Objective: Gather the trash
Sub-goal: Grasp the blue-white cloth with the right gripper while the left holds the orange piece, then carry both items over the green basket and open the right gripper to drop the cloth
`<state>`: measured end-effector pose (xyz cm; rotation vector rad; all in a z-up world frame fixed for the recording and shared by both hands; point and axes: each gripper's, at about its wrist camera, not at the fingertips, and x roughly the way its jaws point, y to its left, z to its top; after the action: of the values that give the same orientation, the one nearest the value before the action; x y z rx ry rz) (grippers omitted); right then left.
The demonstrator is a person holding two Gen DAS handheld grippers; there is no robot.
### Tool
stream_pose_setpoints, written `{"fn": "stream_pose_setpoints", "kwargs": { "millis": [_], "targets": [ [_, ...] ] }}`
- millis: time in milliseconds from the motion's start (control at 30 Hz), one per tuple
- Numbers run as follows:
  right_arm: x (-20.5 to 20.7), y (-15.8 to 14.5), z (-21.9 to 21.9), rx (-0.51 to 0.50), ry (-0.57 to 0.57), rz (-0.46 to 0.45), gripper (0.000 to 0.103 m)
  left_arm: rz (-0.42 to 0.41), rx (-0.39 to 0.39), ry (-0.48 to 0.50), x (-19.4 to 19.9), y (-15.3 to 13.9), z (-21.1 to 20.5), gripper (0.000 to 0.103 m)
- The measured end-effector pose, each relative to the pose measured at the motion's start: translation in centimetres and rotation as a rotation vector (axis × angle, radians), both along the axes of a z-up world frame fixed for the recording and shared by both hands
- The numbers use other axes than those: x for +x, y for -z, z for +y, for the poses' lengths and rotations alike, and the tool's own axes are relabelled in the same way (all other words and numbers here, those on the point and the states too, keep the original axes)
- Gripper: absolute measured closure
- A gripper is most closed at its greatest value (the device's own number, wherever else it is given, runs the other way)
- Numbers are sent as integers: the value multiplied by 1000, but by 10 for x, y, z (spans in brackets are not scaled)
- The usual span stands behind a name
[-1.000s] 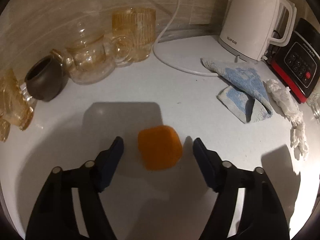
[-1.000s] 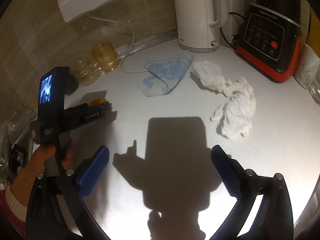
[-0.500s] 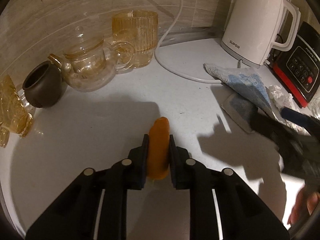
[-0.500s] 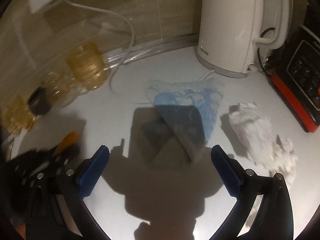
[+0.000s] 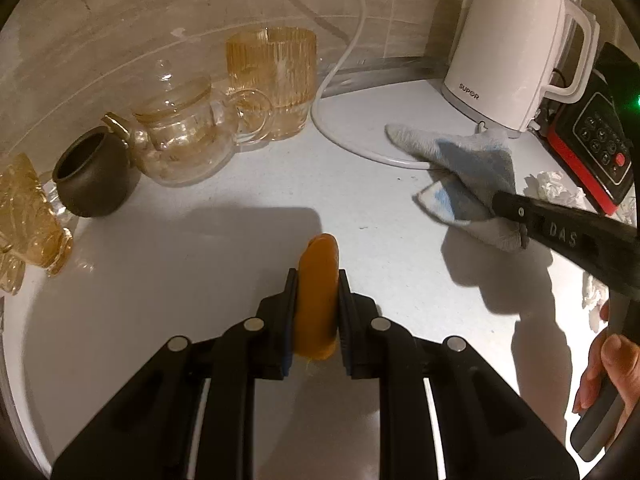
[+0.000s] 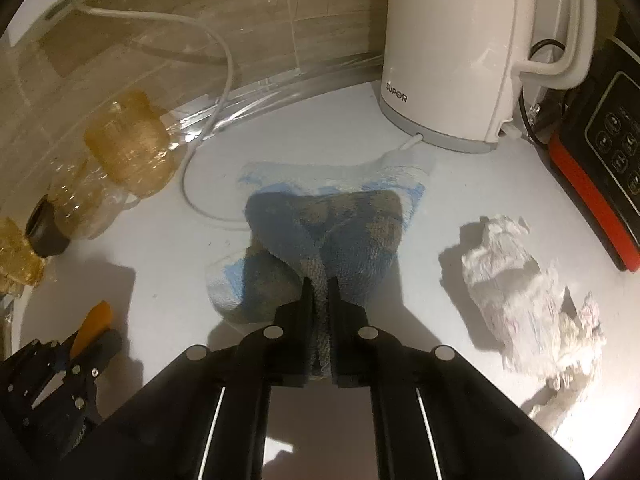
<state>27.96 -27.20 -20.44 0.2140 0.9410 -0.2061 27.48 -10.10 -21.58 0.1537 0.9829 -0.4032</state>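
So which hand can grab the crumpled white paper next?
Probably right. The crumpled white paper lies just beside the right gripper, but it must drop the blue cloth first. The left gripper is farther away, clamping the orange piece.

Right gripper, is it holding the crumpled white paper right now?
No, the right gripper is shut on the blue cloth; the crumpled paper lies apart.

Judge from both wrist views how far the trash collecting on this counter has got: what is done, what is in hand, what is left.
Done: nothing visibly binned; no bin shows. In hand: the left hand-held gripper is shut on the orange peel, and the right hand-held gripper is shut on the blue-and-white cloth. Left: the crumpled white tissue lies untouched on the counter beside the cloth.
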Motion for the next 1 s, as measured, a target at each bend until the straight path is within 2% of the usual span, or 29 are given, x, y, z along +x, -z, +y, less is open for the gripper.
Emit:
{"fn": "stream_pose_setpoints", "kwargs": {
  "millis": [233, 467, 600, 733, 1000],
  "targets": [
    [-63, -34, 17, -2, -33, -97, 96, -26, -15, 12, -30, -25, 9, 85],
    [-148, -72, 37, -2, -55, -171, 96, -29, -53, 24, -96, -58, 26, 85],
    [-208, -92, 53, -29, -76, -194, 96, -35, -48, 41, -143, -71, 31, 86],
    [-275, -107, 60, -27, -79, -210, 96, -6, -66, 68, -200, -80, 38, 85],
    [-400, -113, 74, -34, -81, -207, 96, -2, -60, 143, -317, -95, 45, 85]
  ]
}}
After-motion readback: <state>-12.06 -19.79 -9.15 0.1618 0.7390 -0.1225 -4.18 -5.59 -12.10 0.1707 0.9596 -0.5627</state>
